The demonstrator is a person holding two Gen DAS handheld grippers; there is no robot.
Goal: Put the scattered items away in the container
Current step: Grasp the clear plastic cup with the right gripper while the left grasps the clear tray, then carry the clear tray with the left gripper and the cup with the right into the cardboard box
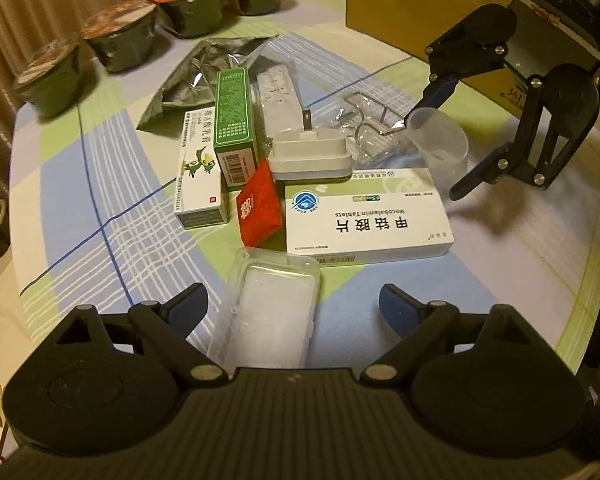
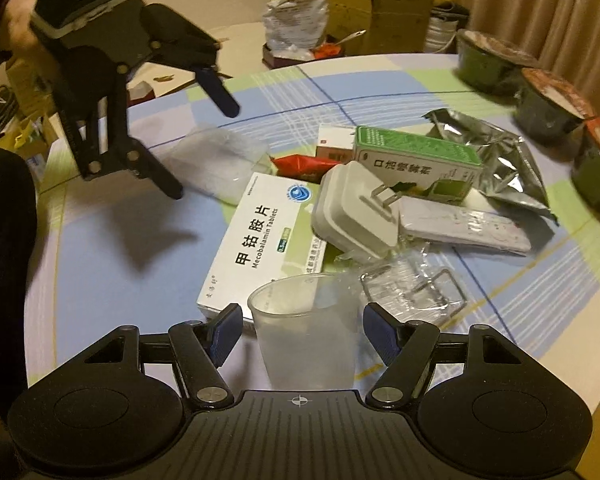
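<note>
Cup [image 2: 306,328] between right tool's [image 2: 300,334] fingers

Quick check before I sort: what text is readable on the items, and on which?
"甲钴胺片" and "Mecobalamin Tablets": white tablet box.
"口洁喷雾剂", roughly: green box.
"361", partial: cardboard box.
Red packet lettering, green-and-white box print, barcode digits: too blurred.

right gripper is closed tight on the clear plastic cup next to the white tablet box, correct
Not quite. In the right wrist view the right gripper is open: its fingers flank the clear plastic cup with gaps on both sides. The cup does stand beside the white tablet box.
</note>
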